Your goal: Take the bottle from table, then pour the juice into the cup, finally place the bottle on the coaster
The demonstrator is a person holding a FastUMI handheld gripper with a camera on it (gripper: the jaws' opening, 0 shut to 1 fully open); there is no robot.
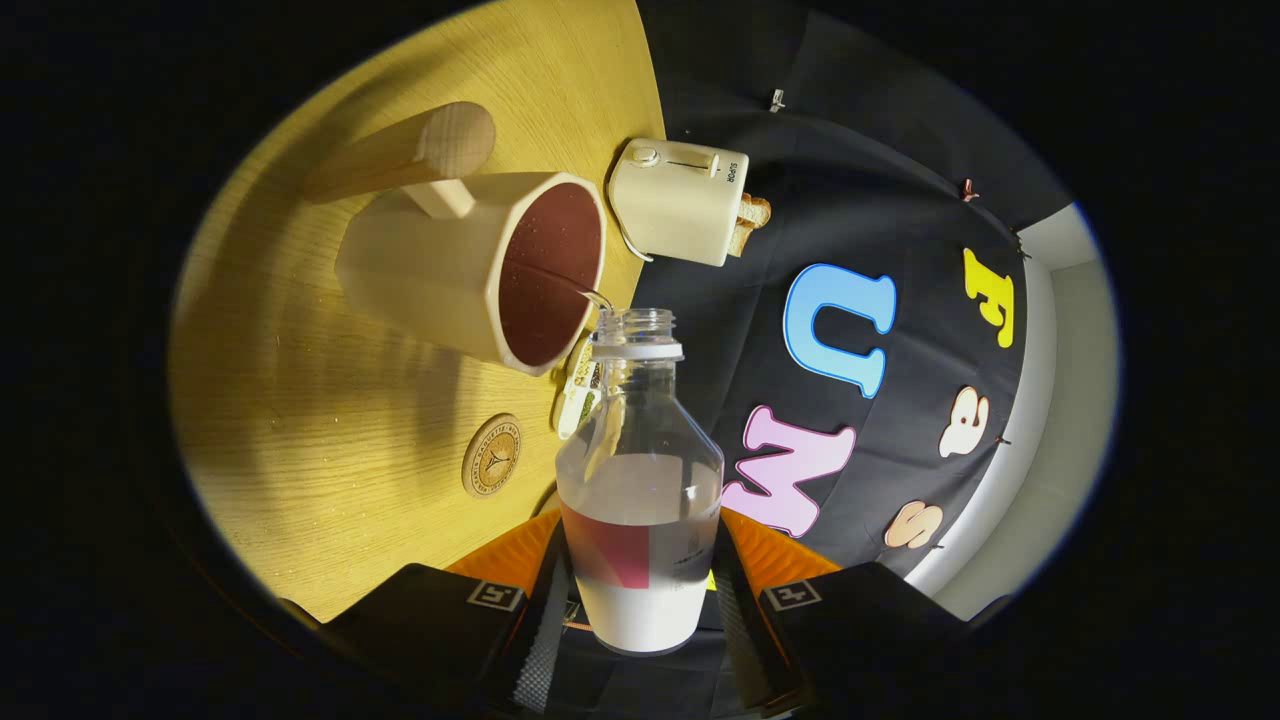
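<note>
Table: wooden table (pixel 330 440), black cloth wall behind.
Gripper (pixel 640 590): both fingers squeeze the clear bottle (pixel 640 480).
Bottle: tipped, thin stream running into the cup (pixel 480 265).
Coaster (pixel 491 455): near the cup.
Toaster (pixel 675 200): beyond the cup.

A light wooden bench (pixel 330 440) with a fine straight grain and a curved edge carries everything here. On it stands a pale, many-sided cup (pixel 470 265) with a thick wooden handle and a dark inside. Near the cup lies a small round coaster (pixel 491 456) with a printed emblem, flat on the wood and apart from the cup. Beyond the cup, at the bench's edge by the booth wall, sits a cream toaster (pixel 678 200) with slices of bread in it.
</note>
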